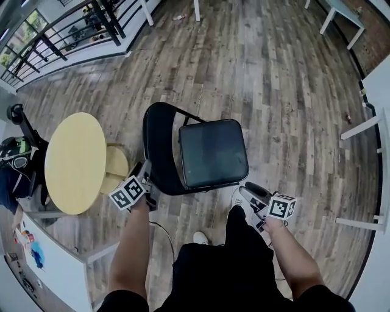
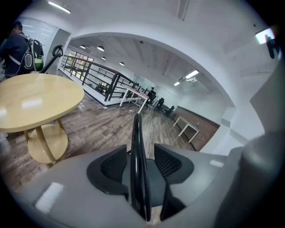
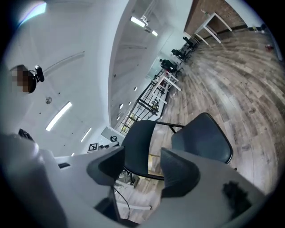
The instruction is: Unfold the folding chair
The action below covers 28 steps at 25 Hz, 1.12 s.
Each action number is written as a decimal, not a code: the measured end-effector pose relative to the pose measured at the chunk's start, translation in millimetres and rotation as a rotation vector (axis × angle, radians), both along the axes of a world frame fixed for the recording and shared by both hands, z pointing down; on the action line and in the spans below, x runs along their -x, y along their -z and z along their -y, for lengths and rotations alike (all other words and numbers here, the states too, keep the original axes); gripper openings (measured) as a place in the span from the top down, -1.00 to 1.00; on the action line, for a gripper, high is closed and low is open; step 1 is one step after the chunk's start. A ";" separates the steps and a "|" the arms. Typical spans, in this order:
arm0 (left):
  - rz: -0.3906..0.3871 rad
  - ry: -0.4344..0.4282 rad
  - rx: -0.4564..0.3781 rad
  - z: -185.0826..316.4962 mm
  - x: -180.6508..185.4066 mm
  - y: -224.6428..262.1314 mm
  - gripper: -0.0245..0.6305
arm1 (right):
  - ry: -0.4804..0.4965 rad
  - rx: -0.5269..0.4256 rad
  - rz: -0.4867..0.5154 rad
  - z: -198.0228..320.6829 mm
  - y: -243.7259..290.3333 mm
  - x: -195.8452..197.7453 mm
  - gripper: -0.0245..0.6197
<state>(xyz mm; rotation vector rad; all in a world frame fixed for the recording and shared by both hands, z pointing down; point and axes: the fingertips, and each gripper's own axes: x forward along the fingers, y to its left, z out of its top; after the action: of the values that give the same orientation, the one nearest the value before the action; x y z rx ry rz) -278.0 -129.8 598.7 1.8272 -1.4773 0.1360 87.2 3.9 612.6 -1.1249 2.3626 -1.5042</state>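
Observation:
The black folding chair stands opened out on the wood floor, its padded seat flat and its curved backrest on the left. My left gripper is at the backrest's near edge. In the left gripper view that edge runs upright between the jaws of the left gripper, with a gap to each pad, so the gripper is open. My right gripper hangs off the seat's near right corner, open and empty. The right gripper view shows the right gripper, and beyond it the backrest and seat.
A round yellow wooden table stands close to the left of the chair. A person with a backpack is beyond it. A black railing runs along the far left. White table legs and white furniture are on the right.

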 end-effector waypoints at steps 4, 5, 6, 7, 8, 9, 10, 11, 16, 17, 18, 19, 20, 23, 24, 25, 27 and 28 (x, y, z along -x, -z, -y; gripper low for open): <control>-0.048 -0.069 -0.091 -48.2 1.5 40.1 0.44 | 0.004 -0.094 -0.076 -26.7 43.5 28.6 0.25; -0.052 -0.095 -0.104 -63.3 -0.8 49.1 0.52 | 0.008 -0.112 -0.100 -34.5 51.6 37.0 0.37; -0.059 -0.119 -0.113 -78.3 -3.1 57.7 0.56 | 0.011 -0.128 -0.121 -41.8 58.8 45.5 0.48; -0.073 -0.139 -0.120 -93.1 -5.5 66.0 0.69 | 0.013 -0.141 -0.139 -49.0 65.1 53.8 0.58; -0.093 -0.157 -0.126 -107.5 -8.1 73.9 0.81 | 0.011 -0.151 -0.154 -55.9 70.4 61.5 0.69; -0.114 -0.176 -0.132 -121.4 -11.1 81.5 0.86 | 0.004 -0.160 -0.167 -62.4 75.4 68.2 0.78; -0.132 -0.200 -0.137 -134.8 -14.6 88.9 0.90 | -0.006 -0.169 -0.174 -68.3 80.4 74.1 0.89; -0.141 -0.230 -0.141 -148.0 -18.8 95.9 0.90 | -0.019 -0.178 -0.172 -73.9 86.0 79.5 0.90; -0.089 -0.408 -0.142 -207.8 -47.0 118.5 0.90 | -0.114 -0.221 0.020 -99.9 134.4 99.0 0.90; -0.075 -0.434 -0.137 -217.5 -52.8 120.5 0.91 | -0.125 -0.244 0.044 -105.8 146.5 102.0 0.90; -0.069 -0.458 -0.133 -226.2 -58.6 123.4 0.91 | -0.121 -0.269 0.038 -111.9 157.7 105.7 0.90; -0.070 -0.478 -0.134 -233.7 -64.4 128.0 0.91 | -0.104 -0.289 0.009 -117.8 167.6 110.2 0.90; -0.073 -0.495 -0.138 -239.9 -70.1 134.4 0.91 | -0.078 -0.303 -0.032 -122.8 176.6 115.3 0.90; -0.087 -0.544 -0.158 -255.8 -86.3 156.9 0.91 | -0.005 -0.318 -0.131 -134.1 200.6 125.9 0.90; -0.091 -0.557 -0.167 -261.1 -90.5 163.9 0.91 | 0.007 -0.326 -0.141 -137.9 208.2 126.8 0.91; -0.092 -0.567 -0.180 -266.3 -93.5 170.9 0.91 | 0.014 -0.339 -0.143 -141.3 215.4 126.8 0.91; -0.082 -0.573 -0.215 -274.3 -96.3 183.7 0.91 | 0.024 -0.371 -0.146 -145.3 226.6 125.1 0.91; -0.073 -0.570 -0.231 -277.0 -97.1 188.8 0.90 | 0.028 -0.382 -0.157 -145.7 229.8 123.4 0.91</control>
<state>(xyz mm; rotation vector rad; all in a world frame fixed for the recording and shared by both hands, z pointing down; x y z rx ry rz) -180.9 147.3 409.9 2.3768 -0.9155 0.1788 -36.2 149.6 382.8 -1.1497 2.6253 -0.9382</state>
